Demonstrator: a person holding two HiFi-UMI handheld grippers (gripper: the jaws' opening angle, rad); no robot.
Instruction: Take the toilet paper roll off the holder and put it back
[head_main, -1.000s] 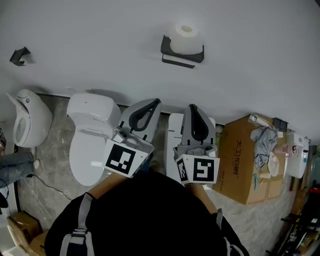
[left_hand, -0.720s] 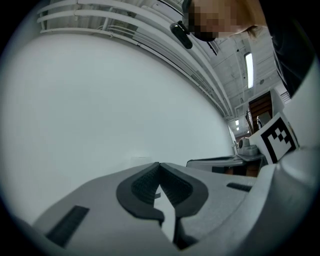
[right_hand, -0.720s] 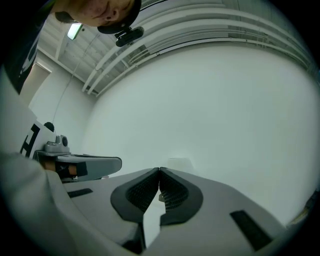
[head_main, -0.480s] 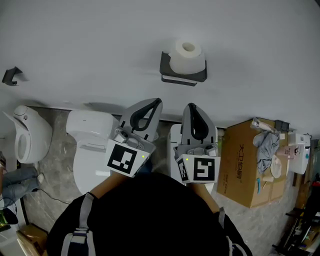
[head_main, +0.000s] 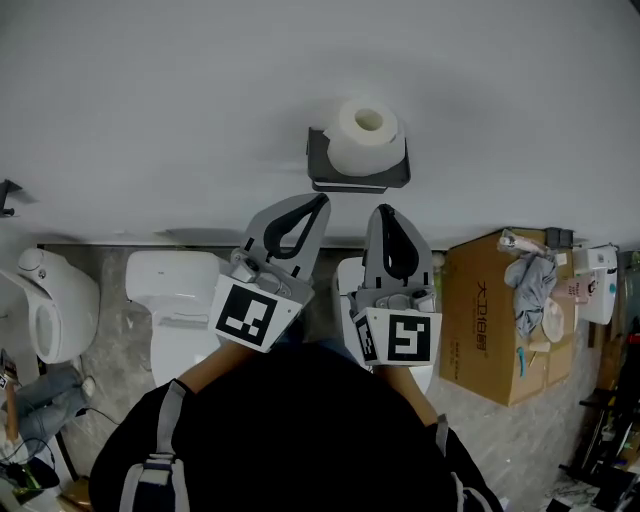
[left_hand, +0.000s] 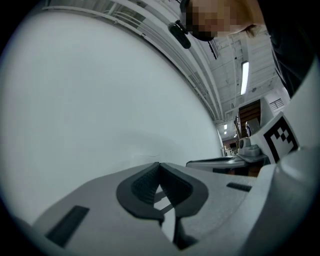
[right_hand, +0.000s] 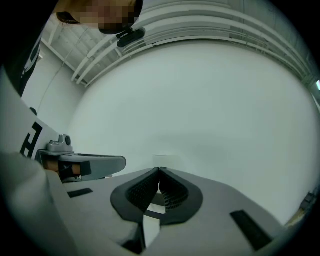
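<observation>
A white toilet paper roll sits upright in a dark grey holder fixed to the pale wall. Both grippers point level at the wall, below the holder in the head view and apart from it. My left gripper is shut with nothing in it, its tip a little left of the holder. My right gripper is also shut and empty, its tip just under the holder's right part. In the left gripper view the left gripper's pads meet in front of bare wall. In the right gripper view the right gripper shows the same.
A white toilet stands on the floor at the left, with another white fixture further left. A cardboard box with cloth and small items on top stands at the right. A small dark hook is on the wall at far left.
The roll and holder have come lower and closer to the gripper tips in the head view as both grippers moved toward the wall. Both stay shut.
</observation>
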